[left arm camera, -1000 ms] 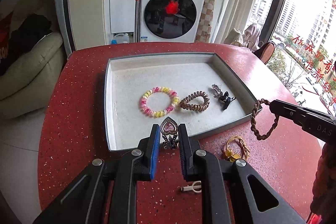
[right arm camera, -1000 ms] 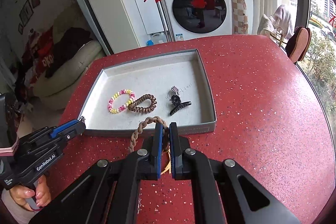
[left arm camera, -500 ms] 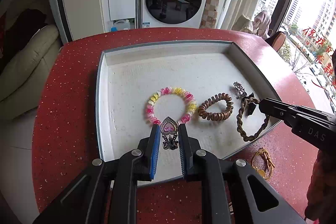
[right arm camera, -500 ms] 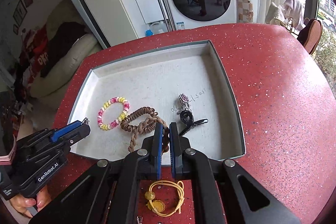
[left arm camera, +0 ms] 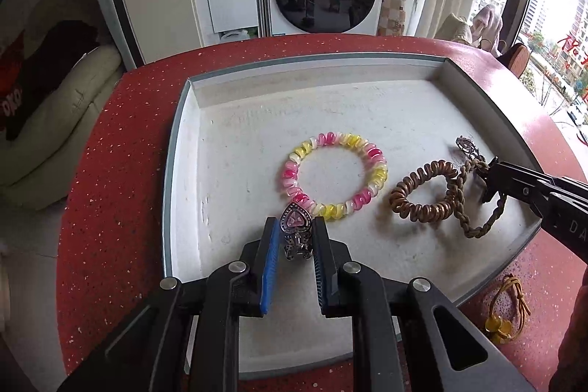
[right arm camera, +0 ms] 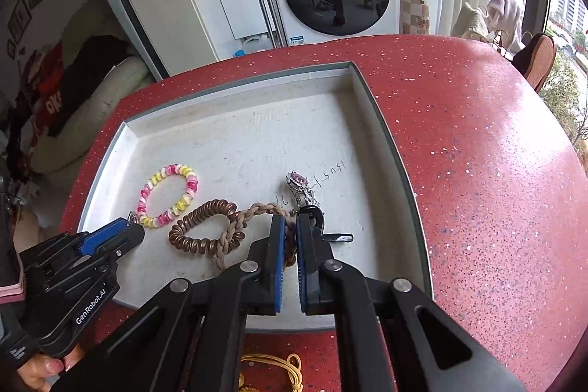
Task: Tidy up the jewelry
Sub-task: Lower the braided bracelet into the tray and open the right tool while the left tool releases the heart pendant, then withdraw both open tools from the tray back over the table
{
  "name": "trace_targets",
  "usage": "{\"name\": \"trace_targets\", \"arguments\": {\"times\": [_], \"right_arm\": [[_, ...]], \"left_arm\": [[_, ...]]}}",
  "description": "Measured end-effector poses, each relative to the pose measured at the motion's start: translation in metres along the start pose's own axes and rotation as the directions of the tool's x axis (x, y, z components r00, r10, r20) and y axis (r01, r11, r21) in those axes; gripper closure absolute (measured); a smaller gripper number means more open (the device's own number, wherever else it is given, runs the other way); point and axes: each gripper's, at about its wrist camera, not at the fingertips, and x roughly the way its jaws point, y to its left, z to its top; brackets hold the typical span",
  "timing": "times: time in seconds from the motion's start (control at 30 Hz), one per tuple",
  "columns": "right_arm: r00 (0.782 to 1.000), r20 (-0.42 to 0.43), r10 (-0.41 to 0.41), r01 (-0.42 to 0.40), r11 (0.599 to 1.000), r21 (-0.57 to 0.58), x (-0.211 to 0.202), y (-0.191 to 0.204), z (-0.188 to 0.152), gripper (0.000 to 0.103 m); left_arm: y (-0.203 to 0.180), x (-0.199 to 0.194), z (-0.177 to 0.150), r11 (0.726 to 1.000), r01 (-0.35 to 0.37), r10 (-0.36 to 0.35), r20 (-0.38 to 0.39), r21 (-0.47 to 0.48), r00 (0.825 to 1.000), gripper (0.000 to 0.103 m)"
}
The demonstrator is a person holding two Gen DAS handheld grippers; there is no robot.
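**Inspector:** Left gripper [left arm camera: 296, 234]?

**Assistant:** Jaws closed on a heart-faced silver ornament [left arm camera: 295, 225] with a pink stone, held over the near part of the white tray [left arm camera: 228, 149]. The ornament's tip overlaps the pink-and-yellow bead bracelet [left arm camera: 336, 173] at that ring's 7 o'clock; whether they touch cannot be told.

**Inspector:** Right gripper [right arm camera: 290, 230]?

**Assistant:** Jaws clamped on a tan braided cord loop [right arm camera: 235, 226], which trails to 9 o'clock across the brown spiral hair tie [right arm camera: 200, 226] lying in the tray.

**Inspector:** Other tray contents?

**Assistant:** A silver piece with a pink stone [right arm camera: 298, 179] at 12 o'clock from the right jaws; a black clip [right arm camera: 330, 236] just beside them at 3 o'clock.

**Inspector:** Outside the tray?

**Assistant:** A yellow cord piece [left arm camera: 509, 309] on the red table [right arm camera: 477, 153], by the tray's near edge.
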Motion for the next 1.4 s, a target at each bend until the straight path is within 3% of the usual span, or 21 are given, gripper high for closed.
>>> {"name": "trace_targets", "arguments": {"times": [0.3,0.37,0.43,0.7,1.0,1.03,1.07,1.1,1.17,1.33,1.4], "right_arm": [[1.0,-0.001,0.006,-0.006,0.998,-0.055,-0.004,0.012,-0.003,0.093],[1.0,-0.004,0.013,-0.013,0.998,-0.055,-0.004,0.012,-0.002,0.075],[1.0,0.007,0.01,-0.01,0.999,-0.052,-0.007,0.012,-0.003,0.066],[0.999,0.041,0.03,-0.028,0.999,-0.034,-0.021,0.011,-0.003,0.06],[0.998,0.053,0.035,-0.034,0.999,-0.014,-0.032,0.008,-0.007,0.059],[0.998,0.054,0.036,-0.035,0.999,-0.011,-0.033,0.008,-0.008,0.059],[0.998,0.054,0.036,-0.036,0.999,-0.01,-0.034,0.007,-0.008,0.059],[0.998,0.054,0.037,-0.037,0.999,-0.008,-0.034,0.007,-0.009,0.059],[0.998,0.055,0.04,-0.04,0.999,-0.005,-0.036,0.007,-0.01,0.059],[0.997,0.062,0.046,-0.047,0.999,0.004,-0.044,0.006,-0.013,0.059],[0.996,0.067,0.054,-0.055,0.998,0.008,-0.048,0.007,-0.015,0.053]], "left_arm": [[0.001,-0.005,0.0,0.999,-0.039,0.039,0.014,0.003,0.999,0.067],[0.001,-0.006,0.0,0.999,-0.042,0.042,0.021,0.0,0.999,0.067],[0.001,-0.008,0.001,0.999,-0.045,0.045,0.024,-0.002,0.999,0.067],[0.001,-0.012,0.0,0.999,-0.041,0.041,0.024,-0.011,0.999,0.067],[-0.002,-0.028,0.001,0.999,-0.044,0.045,0.064,-0.009,0.997,0.066],[-0.002,-0.03,0.002,0.999,-0.044,0.045,0.068,-0.011,0.997,0.059],[-0.001,-0.032,0.002,0.999,-0.044,0.045,0.073,-0.014,0.996,0.028],[-0.001,-0.036,0.001,0.999,-0.049,0.051,0.089,-0.022,0.995,0.005],[-0.001,-0.047,0.001,0.998,-0.059,0.063,0.137,-0.032,0.989,0.002],[0.002,-0.06,0.002,0.999,-0.039,0.043,0.146,-0.037,0.988,0.002],[0.005,-0.065,0.0,0.998,-0.032,0.039,0.153,-0.046,0.988,0.0]]}}
